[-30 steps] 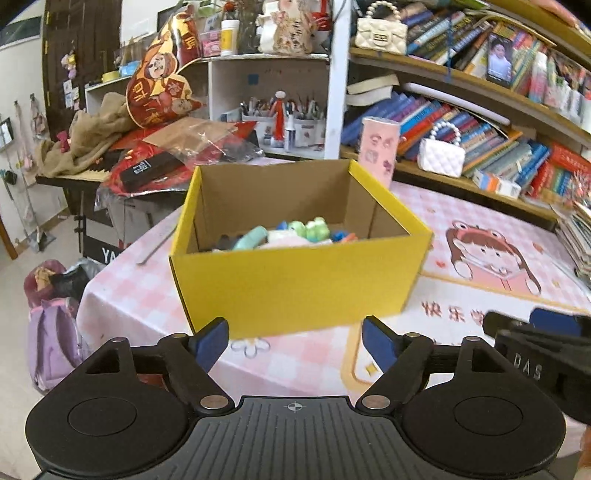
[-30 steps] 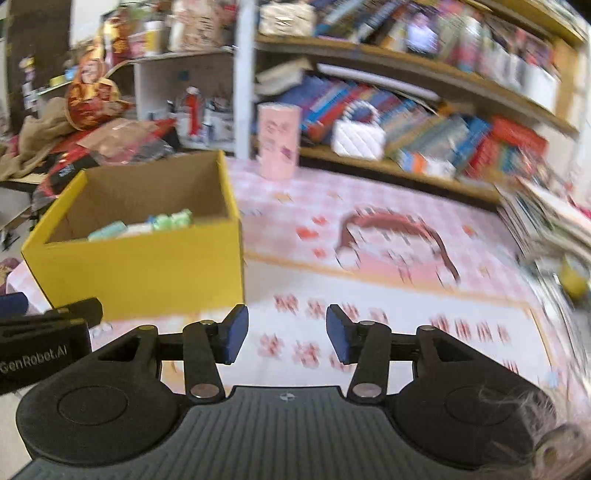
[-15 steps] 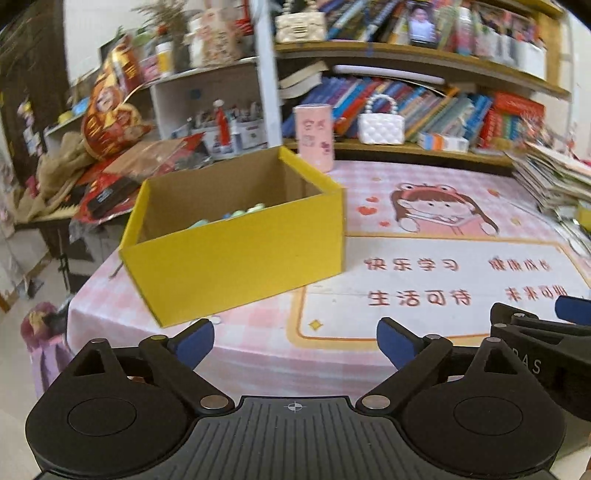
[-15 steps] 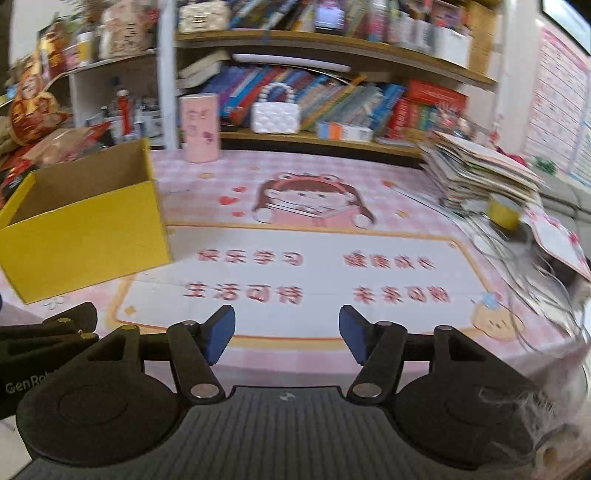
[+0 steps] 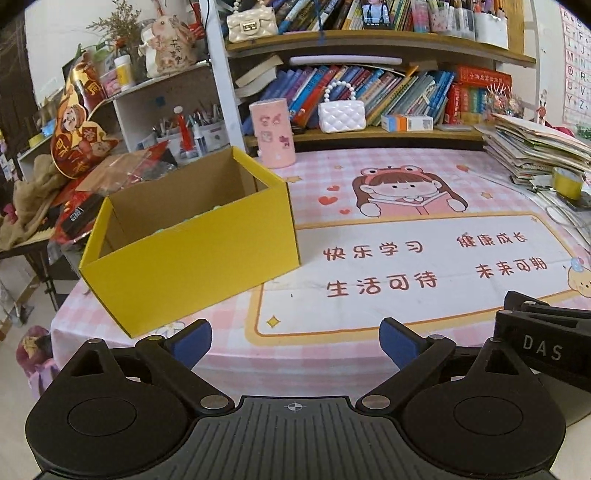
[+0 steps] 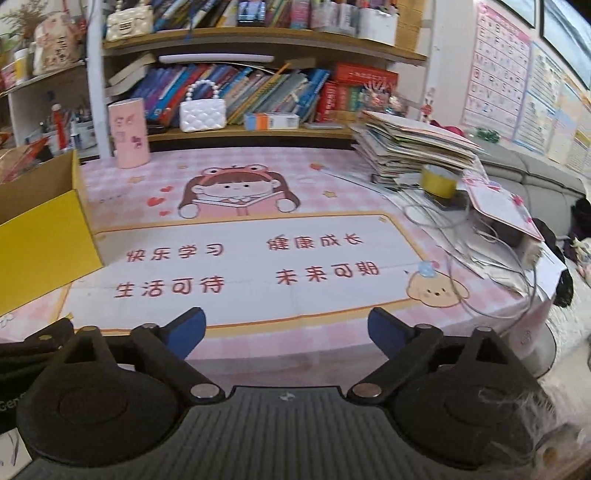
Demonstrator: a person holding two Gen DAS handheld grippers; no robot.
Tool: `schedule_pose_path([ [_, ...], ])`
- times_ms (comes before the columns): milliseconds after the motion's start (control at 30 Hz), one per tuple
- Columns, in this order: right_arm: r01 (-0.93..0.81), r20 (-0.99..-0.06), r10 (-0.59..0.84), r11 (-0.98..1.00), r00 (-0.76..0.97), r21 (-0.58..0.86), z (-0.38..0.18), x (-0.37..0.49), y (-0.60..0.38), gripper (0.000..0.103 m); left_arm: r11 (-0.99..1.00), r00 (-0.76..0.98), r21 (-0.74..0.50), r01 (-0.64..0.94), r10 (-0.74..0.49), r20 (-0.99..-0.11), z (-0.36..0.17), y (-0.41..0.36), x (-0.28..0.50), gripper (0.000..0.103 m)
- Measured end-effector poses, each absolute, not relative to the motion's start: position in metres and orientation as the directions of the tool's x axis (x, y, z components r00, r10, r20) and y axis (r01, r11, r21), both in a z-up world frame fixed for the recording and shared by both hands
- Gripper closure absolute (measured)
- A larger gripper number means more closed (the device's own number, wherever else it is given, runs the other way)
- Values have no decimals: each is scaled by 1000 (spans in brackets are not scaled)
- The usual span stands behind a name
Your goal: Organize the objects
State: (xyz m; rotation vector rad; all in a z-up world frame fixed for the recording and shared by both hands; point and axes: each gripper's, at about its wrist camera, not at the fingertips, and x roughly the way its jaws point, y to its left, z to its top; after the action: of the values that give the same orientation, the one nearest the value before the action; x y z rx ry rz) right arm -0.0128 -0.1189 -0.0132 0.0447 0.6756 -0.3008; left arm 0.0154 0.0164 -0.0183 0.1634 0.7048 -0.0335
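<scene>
Left gripper [image 5: 295,341] and right gripper [image 6: 286,330] hover over the table's near edge, jaws spreading wide, nothing between them; yellow box [image 5: 192,266] sits far left

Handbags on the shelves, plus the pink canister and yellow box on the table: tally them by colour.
White handbag: 1
Cream handbag: 1
Pink canister: 1
Yellow box: 1
Total: 4

free: printed mat [image 6: 240,258] lying bare right of the yellow box [image 5: 192,258] | blocking: book stack [image 6: 413,147] and loose cables [image 6: 491,251] sitting further right of the box | pink canister [image 5: 272,134] standing behind the box
</scene>
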Motion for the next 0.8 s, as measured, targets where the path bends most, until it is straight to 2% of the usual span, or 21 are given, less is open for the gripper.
schedule_pose_path([
  [167,306,-622,-280,950,731,-68,-14,-15,-122,0,989,748,131,74,32,-663,-21,16,17,0],
  [800,296,-643,-284,951,711,-93,-16,-15,-120,0,988,738,151,43,71,-671,-19,14,14,0],
])
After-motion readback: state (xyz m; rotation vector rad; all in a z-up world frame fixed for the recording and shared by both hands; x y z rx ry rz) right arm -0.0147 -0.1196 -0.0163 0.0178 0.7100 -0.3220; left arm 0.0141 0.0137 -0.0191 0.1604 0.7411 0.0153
